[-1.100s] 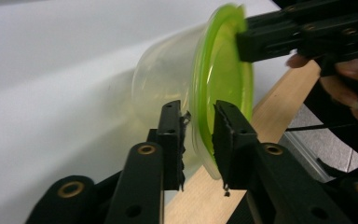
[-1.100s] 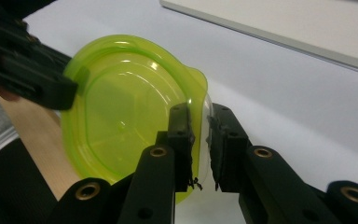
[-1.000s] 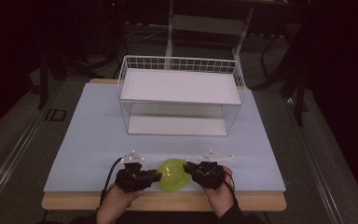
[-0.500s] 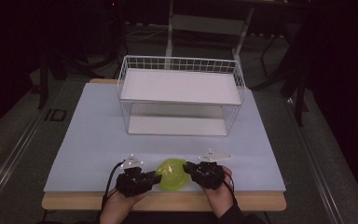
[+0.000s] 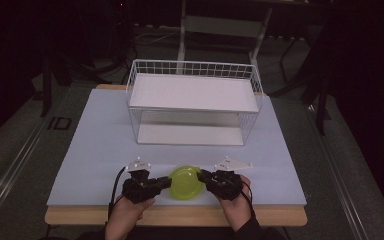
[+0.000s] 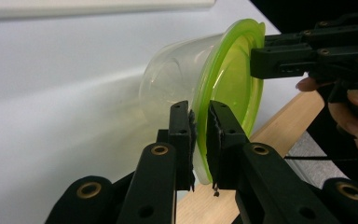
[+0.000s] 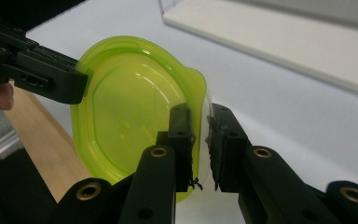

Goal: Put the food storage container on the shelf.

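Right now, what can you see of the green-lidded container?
The container is a clear plastic tub with a translucent lime-green lid on it. It is tipped on its side near the table's front edge. The left hand-held gripper and the right hand-held gripper each clamp its rim from opposite sides.

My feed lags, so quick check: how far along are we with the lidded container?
Done: both grippers grip the container's rim, left gripper and right gripper shut on the green lid. In hand: the clear container held tilted off the table. Left: the lid is still on; the wire shelf holds nothing.
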A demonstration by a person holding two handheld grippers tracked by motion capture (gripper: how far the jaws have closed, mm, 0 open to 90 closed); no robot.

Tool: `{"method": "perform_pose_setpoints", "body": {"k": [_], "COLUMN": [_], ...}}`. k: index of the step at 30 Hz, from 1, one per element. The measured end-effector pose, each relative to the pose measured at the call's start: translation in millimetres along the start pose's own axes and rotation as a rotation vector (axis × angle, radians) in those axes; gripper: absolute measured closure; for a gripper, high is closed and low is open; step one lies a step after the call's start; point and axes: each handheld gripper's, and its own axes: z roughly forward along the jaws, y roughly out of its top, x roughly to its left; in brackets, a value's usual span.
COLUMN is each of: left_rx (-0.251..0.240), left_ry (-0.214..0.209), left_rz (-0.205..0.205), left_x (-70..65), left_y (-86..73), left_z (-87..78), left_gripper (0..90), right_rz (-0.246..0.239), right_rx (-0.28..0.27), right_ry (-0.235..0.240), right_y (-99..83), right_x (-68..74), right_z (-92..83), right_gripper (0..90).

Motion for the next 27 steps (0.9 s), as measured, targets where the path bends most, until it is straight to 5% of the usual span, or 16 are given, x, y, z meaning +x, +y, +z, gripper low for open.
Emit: {"method": "perform_pose_setpoints", "body": {"k": [19, 27], "left_rx": [-0.08, -0.122], "left_ry": [-0.029, -0.035], "left_rz": [0.124, 0.135], "left_x": [-23.7, -31.0], "left_y": [85.3, 123.8], "left_z": [-40.3, -52.7], "left_gripper": [81.9, 81.8], "right_rz": [-0.009, -0.014], "right_rx": [-0.136, -0.171], "right_ry": [-0.015, -0.046], "right_y": [72.7, 110.9], "right_x": [-2.4, -5.8], "right_z": [-45.8, -61.5], "right_gripper": [79.9, 79.9]}}
